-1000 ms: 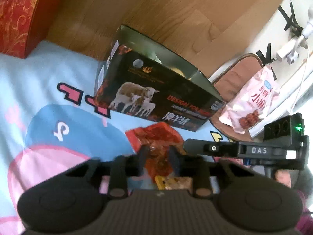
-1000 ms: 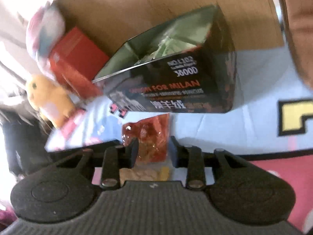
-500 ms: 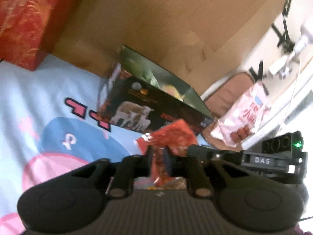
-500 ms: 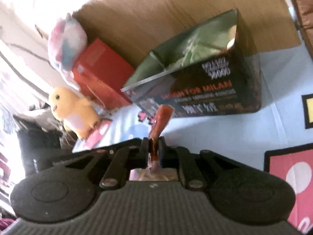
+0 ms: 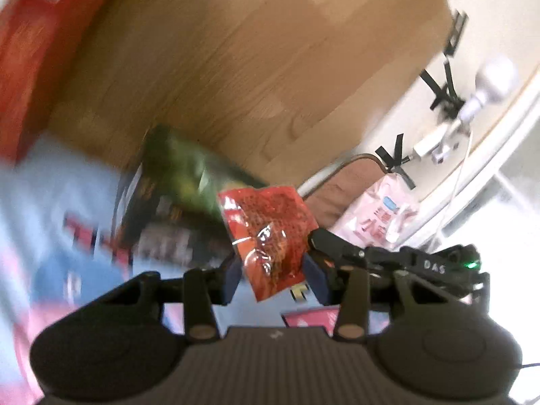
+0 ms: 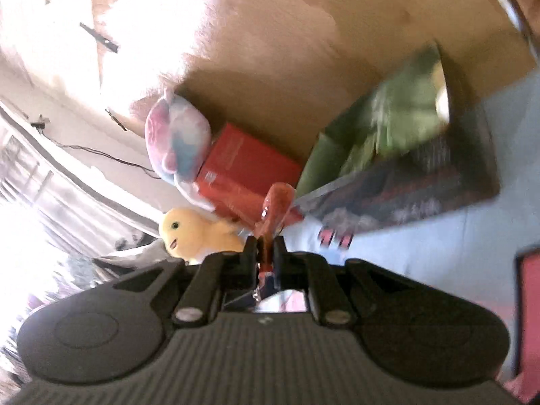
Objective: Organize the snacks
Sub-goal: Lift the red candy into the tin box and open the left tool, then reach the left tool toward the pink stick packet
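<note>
A red snack packet (image 5: 270,233) hangs in the air, flat side toward the left wrist camera. My left gripper (image 5: 273,273) has its jaws opening, with the packet's lower part between the pads and no clear press on it. From the right, my right gripper (image 5: 319,241) reaches the packet's right edge. In the right wrist view the right gripper (image 6: 265,249) is shut on the packet (image 6: 275,202), seen edge-on and sticking up. Behind stands the dark open-topped box (image 5: 175,209) with a green lining (image 6: 405,128), blurred.
A blue patterned sheet (image 6: 438,236) lies under everything, with a wooden board (image 5: 270,67) behind. A red box (image 6: 243,172), a pink-blue plush (image 6: 175,141) and a yellow plush (image 6: 195,233) sit to one side. A pink snack bag (image 5: 378,219) leans by a brown cushion (image 5: 341,185).
The red packet has come up off the sheet. My right gripper went from open over it to shut on its edge. The left jaws have widened, and both grippers have risen.
</note>
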Demonstrator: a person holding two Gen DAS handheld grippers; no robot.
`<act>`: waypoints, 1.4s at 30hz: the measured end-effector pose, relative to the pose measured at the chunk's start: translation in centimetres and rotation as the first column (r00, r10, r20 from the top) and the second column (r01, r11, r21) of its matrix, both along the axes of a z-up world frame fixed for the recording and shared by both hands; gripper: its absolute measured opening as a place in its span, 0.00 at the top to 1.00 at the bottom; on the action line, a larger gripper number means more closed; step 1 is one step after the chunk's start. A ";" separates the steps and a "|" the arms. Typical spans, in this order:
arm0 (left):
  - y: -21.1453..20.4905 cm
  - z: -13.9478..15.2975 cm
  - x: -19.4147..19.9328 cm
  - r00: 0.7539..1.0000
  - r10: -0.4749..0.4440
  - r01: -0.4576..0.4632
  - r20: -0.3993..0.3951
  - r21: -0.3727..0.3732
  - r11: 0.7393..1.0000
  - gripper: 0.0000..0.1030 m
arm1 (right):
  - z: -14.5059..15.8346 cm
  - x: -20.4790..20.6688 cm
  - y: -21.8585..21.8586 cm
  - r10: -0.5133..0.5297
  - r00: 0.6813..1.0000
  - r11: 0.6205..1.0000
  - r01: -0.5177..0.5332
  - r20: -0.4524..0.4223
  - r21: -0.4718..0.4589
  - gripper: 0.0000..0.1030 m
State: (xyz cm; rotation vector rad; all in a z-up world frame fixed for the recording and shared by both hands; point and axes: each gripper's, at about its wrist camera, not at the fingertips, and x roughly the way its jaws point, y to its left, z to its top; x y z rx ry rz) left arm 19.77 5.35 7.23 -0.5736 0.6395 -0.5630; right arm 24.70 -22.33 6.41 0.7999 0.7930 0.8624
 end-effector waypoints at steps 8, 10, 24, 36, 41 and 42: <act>-5.0 1.1 6.4 0.992 0.093 -0.117 0.079 0.391 0.913 0.48 | 2.4 3.4 3.2 -0.096 0.923 0.790 0.299 0.373 -0.535 0.60; -3.5 1.1 3.4 0.987 0.087 -0.129 0.133 0.357 0.925 0.47 | 2.1 1.4 3.4 -0.089 0.858 0.673 0.427 0.506 -0.605 0.59; -2.3 -6.5 -18.1 0.978 0.184 -0.210 0.101 0.456 0.865 0.46 | -3.1 -21.7 -0.4 -0.250 0.885 0.846 0.397 0.392 -0.356 0.56; -4.0 -7.2 -19.8 0.976 0.185 -0.220 0.118 0.530 0.819 0.46 | -3.7 -25.9 0.5 -0.261 0.846 0.792 0.463 0.465 -0.398 0.57; -4.0 -7.3 -19.7 0.977 0.178 -0.214 0.119 0.534 0.818 0.46 | -3.9 -25.3 0.2 -0.255 0.854 0.797 0.451 0.453 -0.402 0.56; -4.0 -7.3 -19.7 0.977 0.178 -0.215 0.120 0.535 0.817 0.46 | -4.0 -25.2 0.3 -0.245 0.855 0.798 0.445 0.457 -0.407 0.56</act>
